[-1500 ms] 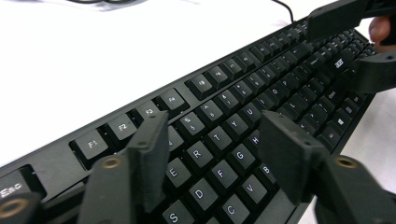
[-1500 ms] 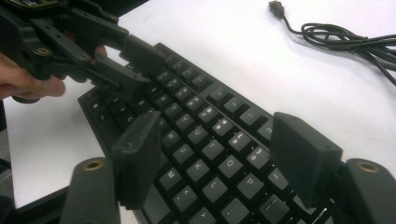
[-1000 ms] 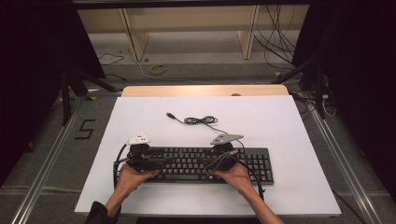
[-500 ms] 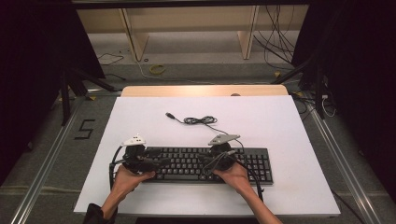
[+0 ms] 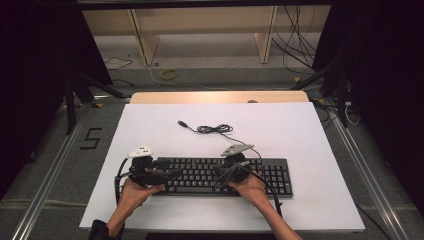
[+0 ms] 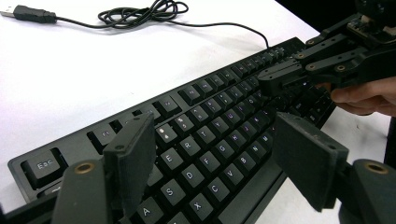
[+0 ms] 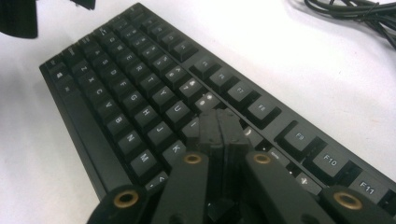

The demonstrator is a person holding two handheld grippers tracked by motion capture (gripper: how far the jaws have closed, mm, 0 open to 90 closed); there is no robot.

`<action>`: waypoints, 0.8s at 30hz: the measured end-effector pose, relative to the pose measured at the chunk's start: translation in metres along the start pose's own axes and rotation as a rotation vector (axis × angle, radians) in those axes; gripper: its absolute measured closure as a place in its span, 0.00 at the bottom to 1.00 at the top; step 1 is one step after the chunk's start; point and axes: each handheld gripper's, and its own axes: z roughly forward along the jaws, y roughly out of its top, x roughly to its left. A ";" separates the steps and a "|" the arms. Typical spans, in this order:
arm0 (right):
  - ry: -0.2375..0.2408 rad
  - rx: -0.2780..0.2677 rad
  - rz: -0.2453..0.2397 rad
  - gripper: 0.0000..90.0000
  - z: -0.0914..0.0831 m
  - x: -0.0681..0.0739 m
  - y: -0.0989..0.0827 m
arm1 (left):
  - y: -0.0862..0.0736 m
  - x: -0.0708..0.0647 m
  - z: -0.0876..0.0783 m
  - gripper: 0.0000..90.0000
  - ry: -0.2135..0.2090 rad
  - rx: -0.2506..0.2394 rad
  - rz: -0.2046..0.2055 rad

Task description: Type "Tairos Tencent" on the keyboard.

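White tabletop (image 5: pixel 310 145) – blk keyboard (image 5: pixel 200 175), dark room.

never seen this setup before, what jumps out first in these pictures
A black keyboard lies near the front edge of a white table, and a person holds a gripper over each end of it. The right gripper has just closed, jaws pressed together with nothing between them, tips down among the keys; the left gripper stands open above the letter keys. Behind the keyboard its cable lies loosely coiled, plug free.

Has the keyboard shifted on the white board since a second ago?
No. The keyboard lies at the same place relative to the coiled cable.
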 end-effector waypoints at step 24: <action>-0.017 0.042 -0.003 1.00 0.012 0.000 -0.003 | -0.006 0.000 -0.006 0.34 0.003 -0.009 0.000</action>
